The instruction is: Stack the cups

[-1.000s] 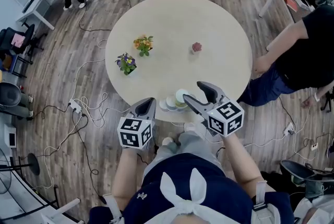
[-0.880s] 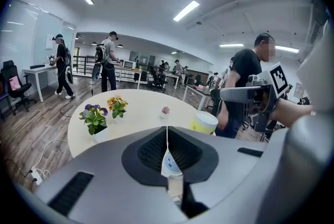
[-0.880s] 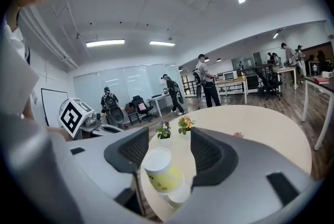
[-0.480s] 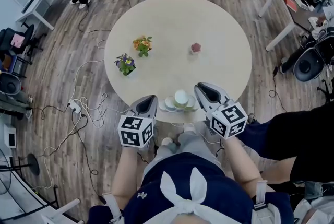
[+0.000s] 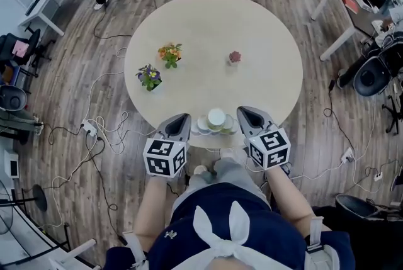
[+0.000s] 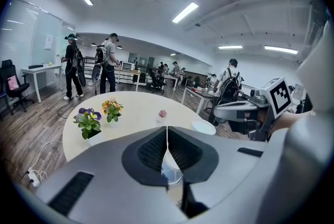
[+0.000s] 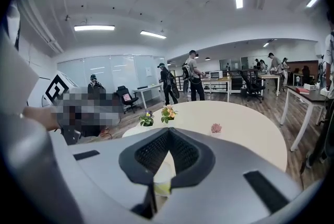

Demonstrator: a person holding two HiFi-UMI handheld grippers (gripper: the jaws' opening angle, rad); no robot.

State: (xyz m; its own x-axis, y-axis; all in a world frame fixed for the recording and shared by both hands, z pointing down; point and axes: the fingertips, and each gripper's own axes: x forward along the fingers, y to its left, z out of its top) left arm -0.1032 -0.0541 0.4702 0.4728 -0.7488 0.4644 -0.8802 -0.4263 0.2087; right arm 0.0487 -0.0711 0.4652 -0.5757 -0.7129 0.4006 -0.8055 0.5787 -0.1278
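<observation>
Grippers: the right gripper (image 7: 169,131) had its jaws together, having just been closing, with nothing visibly caught between the pads. The left gripper (image 6: 167,130) was likewise closed and empty.
Cups: the cups (image 5: 216,119) sat in a small cluster between the two grippers, just inboard of each tip. A cream cup (image 7: 163,173) showed below the right gripper through the gap behind its tips, and a pale cup (image 6: 170,171) showed below the left gripper the same way. Whether any were already nested, I could not tell.
Risk: closed jaws this near light cups could, in my judgement, tip one over or knock it off the near edge, since the cluster stood close to that edge. A grab made without reopening would only shove a cup away.
Table: the table (image 5: 214,23) was round, pale and matt, stretching ahead of both grippers. Three small flower pots (image 5: 171,53) stood well beyond the cups.
Room: a wood floor (image 5: 82,61) carried loose cables (image 5: 110,127) out past the left gripper's side. Desks, chairs and standing people were far ahead.
</observation>
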